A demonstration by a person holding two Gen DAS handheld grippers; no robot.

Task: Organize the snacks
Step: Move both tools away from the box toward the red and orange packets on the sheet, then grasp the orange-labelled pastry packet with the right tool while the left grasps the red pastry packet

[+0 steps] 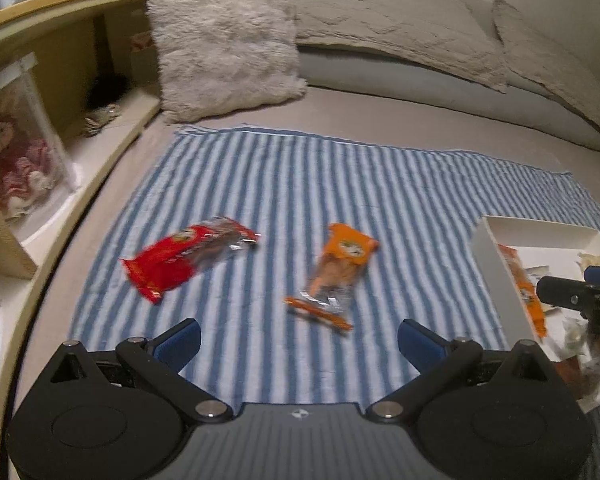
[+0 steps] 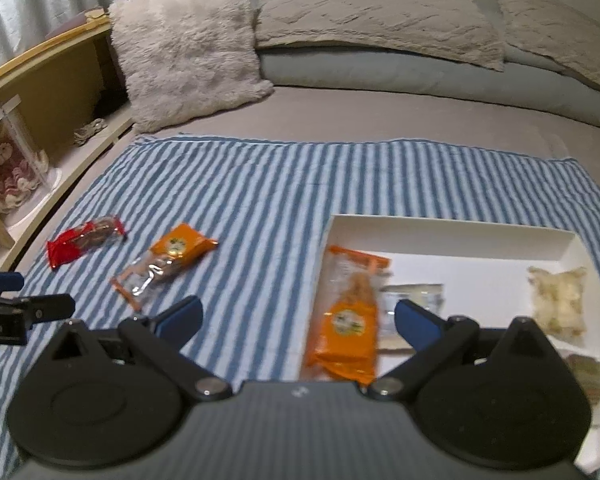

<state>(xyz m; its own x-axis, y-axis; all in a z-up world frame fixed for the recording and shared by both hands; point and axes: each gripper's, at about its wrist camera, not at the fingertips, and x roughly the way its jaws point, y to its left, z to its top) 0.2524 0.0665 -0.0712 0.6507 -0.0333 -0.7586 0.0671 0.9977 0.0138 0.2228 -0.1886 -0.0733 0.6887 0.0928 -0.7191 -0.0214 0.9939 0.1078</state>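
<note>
2 snack packs lie loose on the striped towel (image 1: 300,184) in the left wrist view: a red pack (image 1: 184,258) at left and an orange pack (image 1: 338,270) near the middle. The left gripper (image 1: 299,338) hovers near them, jaws spread, empty.

From the right wrist, the right gripper (image 2: 298,320) is also spread and empty above the white tray (image 2: 452,226), where another orange pack (image 2: 348,320) lies already. Probably the next move is to pinch a loose pack and carry it right to the tray.

We see glossy crinkled plastic on the red snack pack (image 1: 188,258), soft woven cloth in the striped towel (image 1: 300,184), and a smooth matt white tray (image 2: 452,232).
</note>
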